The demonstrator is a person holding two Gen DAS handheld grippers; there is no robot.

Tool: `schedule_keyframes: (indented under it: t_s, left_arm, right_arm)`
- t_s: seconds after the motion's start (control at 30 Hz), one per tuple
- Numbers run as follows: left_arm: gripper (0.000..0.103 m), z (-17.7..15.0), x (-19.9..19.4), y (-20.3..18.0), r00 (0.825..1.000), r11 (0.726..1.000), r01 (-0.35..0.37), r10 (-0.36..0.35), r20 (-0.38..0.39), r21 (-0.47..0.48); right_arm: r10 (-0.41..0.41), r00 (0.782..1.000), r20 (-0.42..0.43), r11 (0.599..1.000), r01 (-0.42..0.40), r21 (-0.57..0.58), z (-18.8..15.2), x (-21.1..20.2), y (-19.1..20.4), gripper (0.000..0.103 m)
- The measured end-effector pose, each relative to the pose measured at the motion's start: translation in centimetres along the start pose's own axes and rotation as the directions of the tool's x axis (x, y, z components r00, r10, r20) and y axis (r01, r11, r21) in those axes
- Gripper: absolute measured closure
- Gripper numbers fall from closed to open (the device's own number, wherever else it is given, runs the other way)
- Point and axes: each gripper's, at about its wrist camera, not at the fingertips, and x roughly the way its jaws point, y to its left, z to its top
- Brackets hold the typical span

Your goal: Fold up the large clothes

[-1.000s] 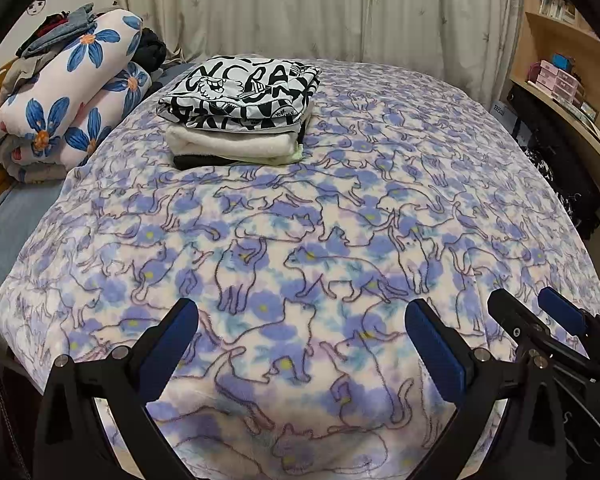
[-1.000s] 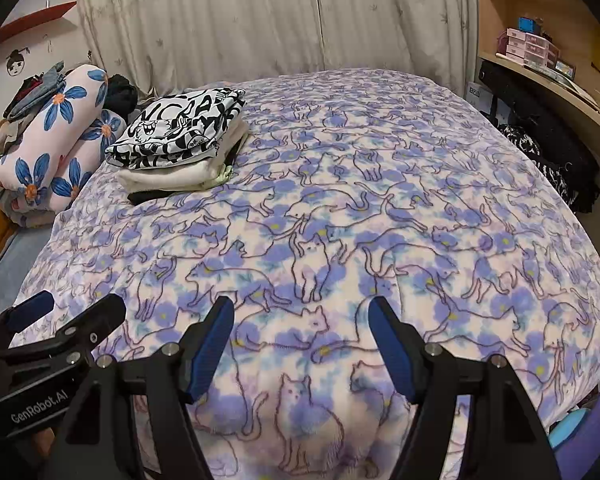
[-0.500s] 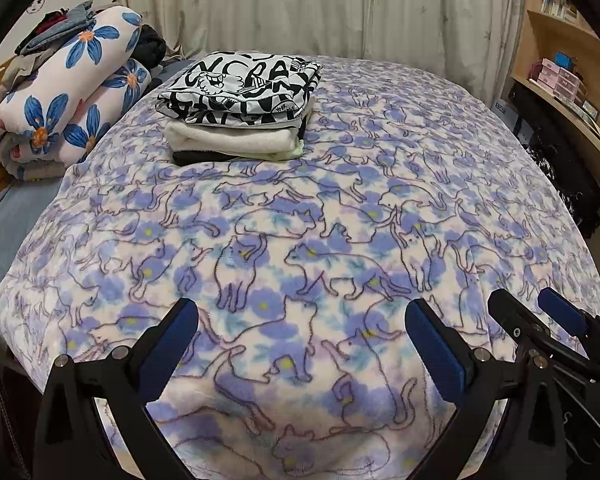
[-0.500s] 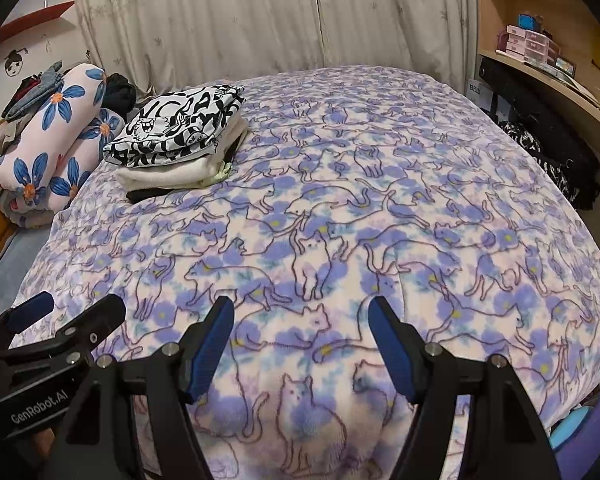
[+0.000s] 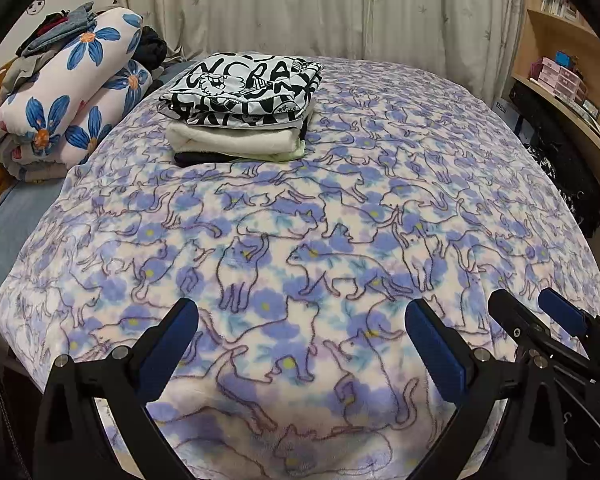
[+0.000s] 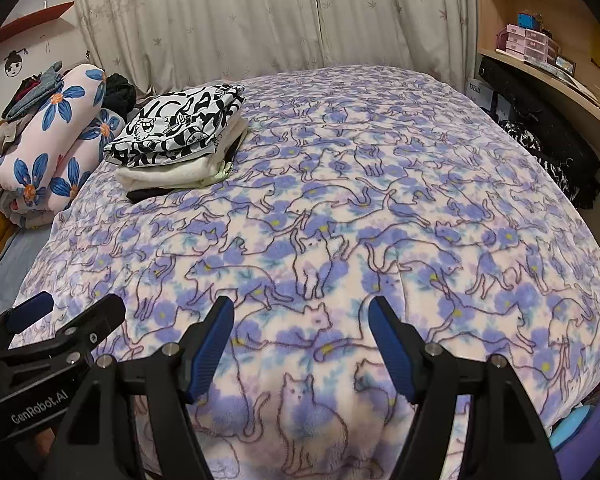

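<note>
A stack of folded clothes lies at the far left of the bed: a black-and-white printed top over a cream piece and a dark one. Under it spreads a fleece blanket with blue flowers and cat outlines. My left gripper hovers open over the blanket's near edge, nothing between its blue pads. My right gripper is open too, beside it, also over the near edge. Each gripper shows in the other's view: the right gripper at lower right, the left gripper at lower left.
A rolled flowered quilt with loose clothes on top sits left of the bed. Curtains hang behind. A wooden shelf and desk with small boxes runs along the right, dark bags below it.
</note>
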Motion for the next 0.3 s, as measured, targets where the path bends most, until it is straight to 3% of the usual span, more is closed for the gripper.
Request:
schedule_keyframes:
  t_s: [0.3]
  left_arm:
    - [0.001, 0.06, 0.12, 0.11, 1.000, 1.000, -0.001, 0.001, -0.005, 0.000]
  right_arm:
    - [0.000, 1.000, -0.002, 1.000, 0.000, -0.002, -0.02, 0.06, -0.07, 0.033]
